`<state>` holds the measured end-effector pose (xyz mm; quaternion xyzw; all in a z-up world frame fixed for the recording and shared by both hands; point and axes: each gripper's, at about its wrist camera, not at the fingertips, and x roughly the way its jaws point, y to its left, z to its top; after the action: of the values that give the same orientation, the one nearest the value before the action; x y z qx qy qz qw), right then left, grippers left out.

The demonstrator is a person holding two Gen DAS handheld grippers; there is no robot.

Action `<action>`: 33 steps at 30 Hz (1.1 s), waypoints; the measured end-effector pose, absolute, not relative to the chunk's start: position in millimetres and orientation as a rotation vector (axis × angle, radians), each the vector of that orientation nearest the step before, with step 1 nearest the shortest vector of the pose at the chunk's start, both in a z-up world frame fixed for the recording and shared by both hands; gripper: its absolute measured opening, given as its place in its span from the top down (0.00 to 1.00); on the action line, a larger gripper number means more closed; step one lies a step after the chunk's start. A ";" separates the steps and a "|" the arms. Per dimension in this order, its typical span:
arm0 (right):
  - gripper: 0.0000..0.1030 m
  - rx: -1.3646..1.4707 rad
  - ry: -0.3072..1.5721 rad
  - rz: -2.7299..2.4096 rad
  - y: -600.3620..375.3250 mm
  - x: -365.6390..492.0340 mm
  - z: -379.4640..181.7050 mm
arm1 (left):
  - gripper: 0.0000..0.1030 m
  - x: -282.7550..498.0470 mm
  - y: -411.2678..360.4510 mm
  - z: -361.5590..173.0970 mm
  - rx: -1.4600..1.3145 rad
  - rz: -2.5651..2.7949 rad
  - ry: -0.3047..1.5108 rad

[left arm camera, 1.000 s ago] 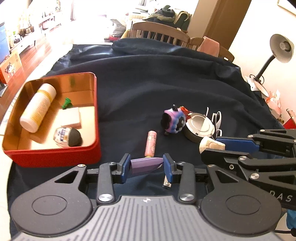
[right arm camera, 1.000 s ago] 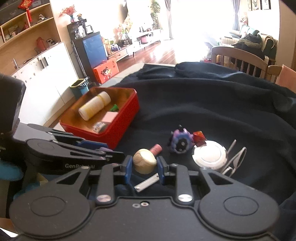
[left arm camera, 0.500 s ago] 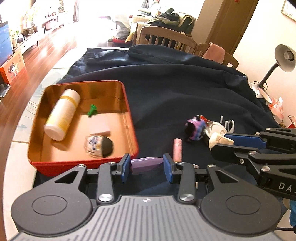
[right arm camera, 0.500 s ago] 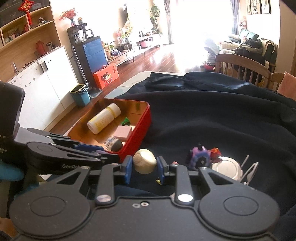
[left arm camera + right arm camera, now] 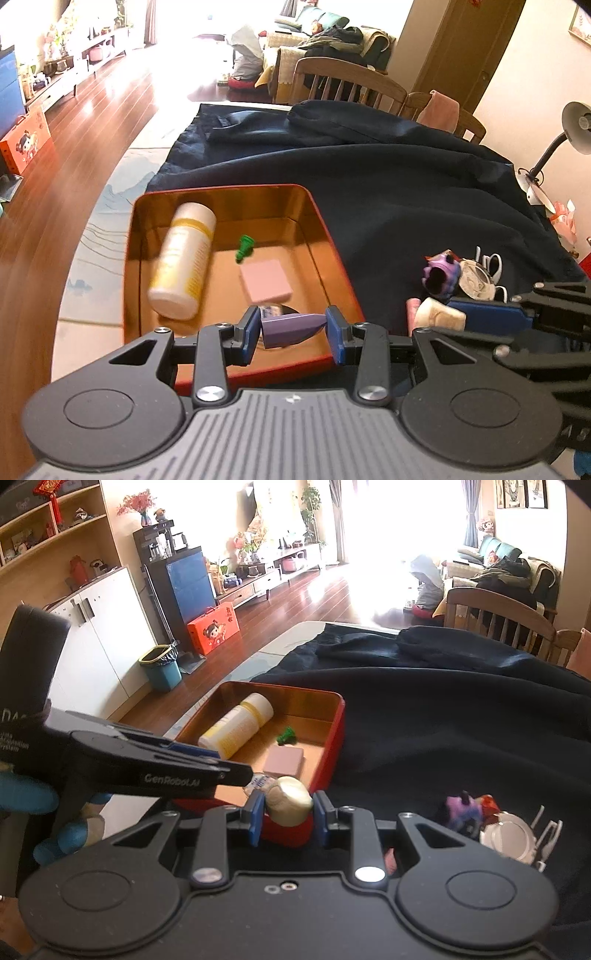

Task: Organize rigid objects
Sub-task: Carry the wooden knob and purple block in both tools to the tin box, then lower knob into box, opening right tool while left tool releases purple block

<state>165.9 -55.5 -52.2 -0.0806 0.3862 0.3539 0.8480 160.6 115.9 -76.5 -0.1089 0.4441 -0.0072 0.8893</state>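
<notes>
1. With both loads pinched, I judge the step in hand to be carrying them to the red tin [image 5: 334, 251] and setting them inside.
2. My left hand-held gripper [image 5: 291, 329] pinches a purple wedge-shaped piece [image 5: 290, 326] between its blue pads; it hangs over the tin's near end, above a small printed object I cannot identify.
3. My right hand-held gripper [image 5: 287, 811] pinches a cream rounded piece [image 5: 289, 799] and sits at the tin's near corner, just beside the left one.
4. To do this well, I should bring each piece low over bare floor of the tin before I let go, so that nothing bounces out.
5. Free space looks best near the front right, clear of the white bottle [image 5: 183, 260], the pink block [image 5: 265, 280] and the green piece [image 5: 244, 249].
6. The two tools are close together, so releasing one at a time seems safer.
7. A purple toy [image 5: 441, 271], a round white disc [image 5: 508, 836] and white scissors [image 5: 491, 260] lie on the dark cloth covering the table [image 5: 406, 199].
</notes>
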 end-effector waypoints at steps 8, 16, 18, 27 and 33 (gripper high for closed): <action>0.74 -0.240 0.808 0.731 -12.3 172.5 -62.0 | 0.64 196.8 146.7 -72.1 -0.217 -0.037 0.908; 0.74 -0.300 0.815 0.727 21.6 186.7 -75.5 | 0.64 244.3 158.2 -81.1 -0.184 -0.075 0.935; 0.74 -0.314 0.821 0.715 28.6 189.7 -79.5 | 0.64 253.1 157.7 -83.5 -0.163 -0.082 0.935; 0.74 -0.369 0.866 0.691 55.6 204.9 -100.1 | 0.64 287.6 156.6 -104.3 -0.147 -0.127 0.976; 0.74 -0.423 0.873 0.683 70.4 206.1 -109.0 | 0.64 301.1 155.6 -119.4 -0.131 -0.147 1.009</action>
<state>206.1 70.4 -109.0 -0.1994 0.4111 0.3219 0.8292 301.1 155.6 -119.4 -0.0626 0.4824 -0.0704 0.8709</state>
